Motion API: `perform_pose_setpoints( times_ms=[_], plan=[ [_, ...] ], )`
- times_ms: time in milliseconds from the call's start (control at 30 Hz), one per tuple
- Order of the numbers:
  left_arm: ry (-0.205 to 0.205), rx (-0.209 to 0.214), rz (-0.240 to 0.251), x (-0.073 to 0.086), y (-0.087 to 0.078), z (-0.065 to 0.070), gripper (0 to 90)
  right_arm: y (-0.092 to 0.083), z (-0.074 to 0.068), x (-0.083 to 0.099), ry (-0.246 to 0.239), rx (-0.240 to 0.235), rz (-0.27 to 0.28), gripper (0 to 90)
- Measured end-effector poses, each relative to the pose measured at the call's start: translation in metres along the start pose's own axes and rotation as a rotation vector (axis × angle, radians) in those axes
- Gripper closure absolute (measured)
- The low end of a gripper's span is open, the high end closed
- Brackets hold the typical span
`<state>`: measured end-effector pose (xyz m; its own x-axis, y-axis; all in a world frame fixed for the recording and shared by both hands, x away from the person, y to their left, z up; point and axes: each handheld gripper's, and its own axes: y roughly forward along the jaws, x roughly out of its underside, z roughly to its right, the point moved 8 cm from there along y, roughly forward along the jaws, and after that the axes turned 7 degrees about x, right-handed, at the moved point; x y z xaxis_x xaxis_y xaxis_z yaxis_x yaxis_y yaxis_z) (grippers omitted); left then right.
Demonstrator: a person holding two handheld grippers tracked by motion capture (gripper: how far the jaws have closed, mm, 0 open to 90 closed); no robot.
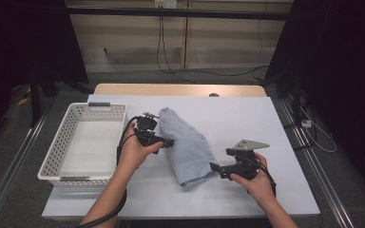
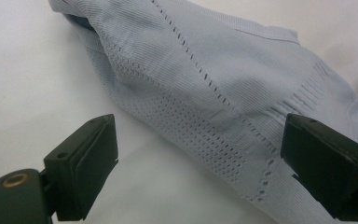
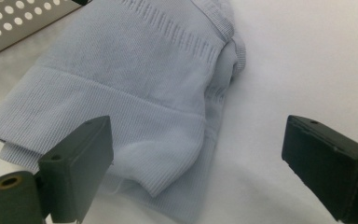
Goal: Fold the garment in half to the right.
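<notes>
A light blue knitted garment (image 1: 185,142) lies folded in a long bundle on the white table cover (image 1: 247,118). My left gripper (image 1: 168,142) sits at the bundle's left edge, about halfway along it. In the left gripper view its jaws (image 2: 199,135) stand wide apart, with the perforated knit (image 2: 205,70) just ahead and reaching under the right jaw. My right gripper (image 1: 216,169) points at the bundle's near end. Its jaws (image 3: 198,140) are also wide apart, the ribbed hem (image 3: 121,70) lying in front of the left jaw. Neither gripper presses on the cloth.
A white perforated basket (image 1: 52,156) stands left of the garment, near my left hand; its wall (image 3: 9,18) appears in the right gripper view. Bare white cover stretches right of the garment. Beyond the table's far edge are floor cables and dark curtains.
</notes>
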<state>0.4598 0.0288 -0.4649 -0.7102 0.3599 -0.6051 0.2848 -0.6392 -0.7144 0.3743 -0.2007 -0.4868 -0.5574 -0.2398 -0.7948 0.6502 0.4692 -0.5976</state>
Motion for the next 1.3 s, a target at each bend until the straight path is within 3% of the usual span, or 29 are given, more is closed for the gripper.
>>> perform_pose_setpoints(
  times_ms=[300,1000,1300],
  plan=[
    [0.0,-0.007,-0.002,0.003,0.003,0.001,11.2,-0.008,0.003,0.003,-0.011,-0.001,-0.007,7.7],
    [-0.063,-0.031,0.014,0.013,0.026,-0.005,12.3,-0.013,-0.002,0.008,-0.032,-0.006,0.0,7.6],
    [-0.082,-0.007,0.012,0.019,0.033,-0.003,21.2,-0.013,-0.003,0.01,-0.035,-0.004,-0.003,7.7]
  ],
)
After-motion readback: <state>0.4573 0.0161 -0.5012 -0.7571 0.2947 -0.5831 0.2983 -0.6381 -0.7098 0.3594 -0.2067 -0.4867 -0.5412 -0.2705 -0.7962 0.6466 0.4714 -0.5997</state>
